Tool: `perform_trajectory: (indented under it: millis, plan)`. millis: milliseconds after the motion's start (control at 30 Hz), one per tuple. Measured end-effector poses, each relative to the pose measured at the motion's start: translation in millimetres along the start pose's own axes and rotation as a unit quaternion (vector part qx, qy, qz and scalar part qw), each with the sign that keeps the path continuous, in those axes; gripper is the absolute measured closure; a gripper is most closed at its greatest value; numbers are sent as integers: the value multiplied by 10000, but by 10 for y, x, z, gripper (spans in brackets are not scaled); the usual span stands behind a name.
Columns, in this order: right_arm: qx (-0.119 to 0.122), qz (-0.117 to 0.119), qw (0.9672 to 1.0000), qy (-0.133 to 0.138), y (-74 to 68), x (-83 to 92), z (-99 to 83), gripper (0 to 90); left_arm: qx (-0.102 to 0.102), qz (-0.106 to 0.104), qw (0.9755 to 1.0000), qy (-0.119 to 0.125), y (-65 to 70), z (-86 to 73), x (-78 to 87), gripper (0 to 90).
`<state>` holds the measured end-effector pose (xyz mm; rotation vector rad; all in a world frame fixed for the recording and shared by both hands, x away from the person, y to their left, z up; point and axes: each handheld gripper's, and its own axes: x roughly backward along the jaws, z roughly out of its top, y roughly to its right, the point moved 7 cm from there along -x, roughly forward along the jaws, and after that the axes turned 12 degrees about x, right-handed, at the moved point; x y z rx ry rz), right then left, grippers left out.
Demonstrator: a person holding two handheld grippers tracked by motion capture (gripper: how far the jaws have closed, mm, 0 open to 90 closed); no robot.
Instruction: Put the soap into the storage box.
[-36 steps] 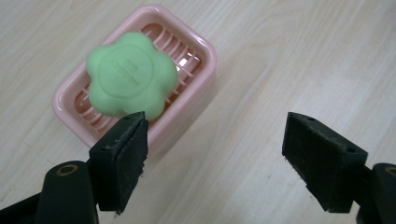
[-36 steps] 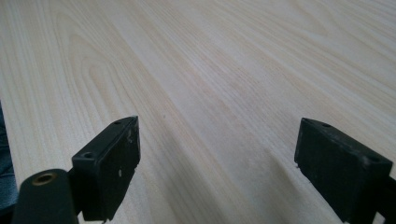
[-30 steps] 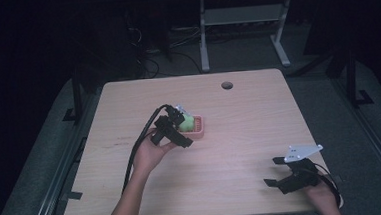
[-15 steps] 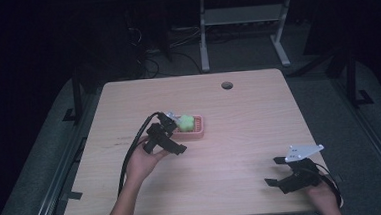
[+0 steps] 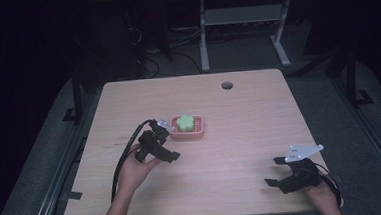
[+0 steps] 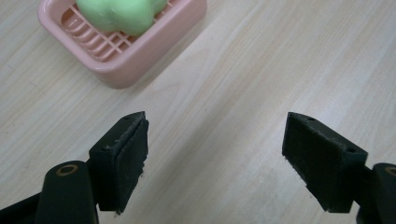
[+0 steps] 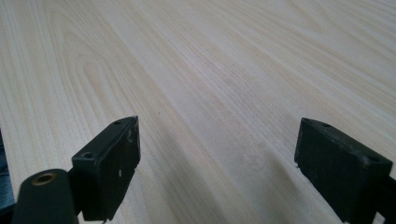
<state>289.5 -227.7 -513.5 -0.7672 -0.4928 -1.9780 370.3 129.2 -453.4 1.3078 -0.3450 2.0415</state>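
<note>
At frame centre, soap (image 5: 185, 122) lies in the pink dish (image 5: 198, 132). Left gripper (image 5: 157, 145), lower left of it, jaws apart and empty. Right gripper (image 5: 282, 171), lower right, likewise spread over bare table (image 5: 238, 109).

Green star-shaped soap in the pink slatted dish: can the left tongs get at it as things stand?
Probably yes. The left tongs stand open just beside the pink slatted dish, and the green star-shaped soap lies uncovered on top, with bare table between.

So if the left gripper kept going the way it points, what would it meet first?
Probably the bare table: the left gripper, open, aims down at wood, with the pink soap dish off to one side of that line.
</note>
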Motion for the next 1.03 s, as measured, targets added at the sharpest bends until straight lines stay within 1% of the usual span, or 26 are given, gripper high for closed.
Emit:
perform_trajectory:
  millis: [167, 500, 600, 733, 800, 900, 967, 1000, 1033]
  plan:
    - [4, 1, 10000, 0, 1, 0, -1, 138, -53, 6, 10000, 6, 31, -72, 18, 226]
    - [20, 5, 10000, -7, -1, -5, -4, 138, -43, -37, 10000, 56, 66, -244, 58, 226]
    - [38, 7, 10000, -12, -6, -7, -4, 138, -5, -61, 9999, 138, 72, -333, 74, 226]
    - [73, 34, 10000, -16, -21, -12, -3, 138, 39, -39, 9999, 129, 76, -455, 73, 226]
    - [129, 41, 9999, -10, -23, -17, -3, 138, 58, -54, 9999, 149, 80, -518, 78, 226]
    - [94, 39, 9999, -23, -32, -22, 0, 138, 125, -86, 9996, 245, 98, -606, 93, 225]
    - [90, 39, 9999, -29, -27, -25, -2, 138, 138, -74, 9992, 359, 111, -679, 99, 225]
    - [106, 30, 9999, -24, -22, -28, -2, 138, 172, -73, 9989, 433, 118, -721, 97, 226]
    - [112, 24, 9999, -22, -19, -30, 0, 138, 172, -7, 9984, 545, 112, -764, 96, 226]
